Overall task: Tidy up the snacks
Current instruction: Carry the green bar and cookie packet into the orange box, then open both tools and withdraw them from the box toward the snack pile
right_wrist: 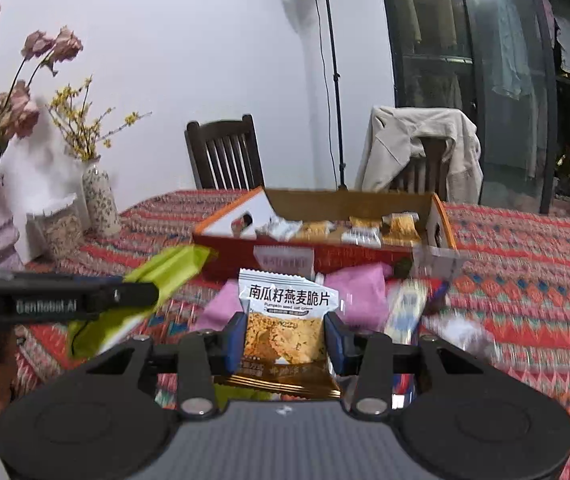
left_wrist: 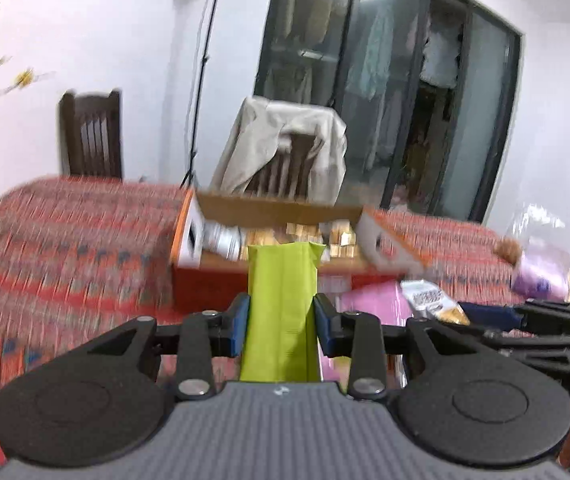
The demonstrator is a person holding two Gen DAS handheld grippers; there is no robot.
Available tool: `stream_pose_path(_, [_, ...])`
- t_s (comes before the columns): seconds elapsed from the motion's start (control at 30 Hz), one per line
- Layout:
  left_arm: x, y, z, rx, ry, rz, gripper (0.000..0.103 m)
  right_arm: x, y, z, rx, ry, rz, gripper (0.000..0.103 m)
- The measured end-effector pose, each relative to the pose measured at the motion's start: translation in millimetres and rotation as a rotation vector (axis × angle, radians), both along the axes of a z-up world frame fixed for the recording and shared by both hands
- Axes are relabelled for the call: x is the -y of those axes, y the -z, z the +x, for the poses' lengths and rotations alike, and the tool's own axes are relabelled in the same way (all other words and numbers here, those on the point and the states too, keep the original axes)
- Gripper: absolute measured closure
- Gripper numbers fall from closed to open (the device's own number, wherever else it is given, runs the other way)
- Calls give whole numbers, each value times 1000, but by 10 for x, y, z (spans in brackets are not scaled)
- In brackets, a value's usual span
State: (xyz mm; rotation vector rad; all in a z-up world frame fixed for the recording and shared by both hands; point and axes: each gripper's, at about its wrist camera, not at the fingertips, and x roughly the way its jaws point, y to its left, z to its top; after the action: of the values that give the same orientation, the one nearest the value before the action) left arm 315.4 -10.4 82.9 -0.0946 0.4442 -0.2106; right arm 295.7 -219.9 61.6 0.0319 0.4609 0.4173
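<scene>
My left gripper [left_wrist: 282, 320] is shut on a lime-green snack packet [left_wrist: 283, 304] that stands upright between the blue pads, held above the table in front of the open orange cardboard box [left_wrist: 213, 280]. In the right wrist view the same green packet [right_wrist: 165, 272] and the left gripper [right_wrist: 85, 300] show at the left. My right gripper [right_wrist: 284, 340] is shut on a white and orange pumpkin seed oat crisp packet [right_wrist: 285, 320], also lifted before the box [right_wrist: 325, 258]. Several small snack packets lie inside the box.
Pink packets [right_wrist: 361, 292] and other loose snacks lie on the patterned red tablecloth [right_wrist: 525, 280] just before the box. Vases with flowers [right_wrist: 99, 196] stand at the left. Two chairs [right_wrist: 225, 156], one draped with a beige jacket [right_wrist: 417, 140], stand behind the table.
</scene>
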Motion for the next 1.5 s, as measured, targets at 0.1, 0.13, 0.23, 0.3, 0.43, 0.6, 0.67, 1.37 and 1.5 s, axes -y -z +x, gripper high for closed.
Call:
stream_pose_path(0.1, [-25,-167,620,-21,25,-7,68,25,-207,493,11,-33,12,62])
stream_pose_path(0.13, [-30,-192,885,-39,18,-6,68,30,-261,679,3,-35,20,62])
stream_pose_path(0.23, [-21,-137,1564,-102,-45,33,68,38,-388,1467,-65,-8,60,62])
stream_pose_path(0.3, [-42,-14,1972,-158,-94,51,68,17,-381,2051,-176,7,119,62])
stream_pose_path(0.43, [-81,287,2468,-258,-110,84,68,-191,-197,2964,-344,34,112,62])
stream_pose_path(0.6, [-122,468,2652,-277,-109,91,50,-476,70,3540,-394,118,17,59])
stream_pose_path(0.67, [-142,490,2709,-288,-96,76,49,-521,174,3668,-420,139,29,47])
stream_pose_path(1.37, [-109,-634,1423,-94,-36,130,28,172,-757,2323,-173,89,-17,36])
stream_pose_path(1.5, [-64,-792,822,-40,-16,107,21,430,-961,1682,-70,88,-38,21])
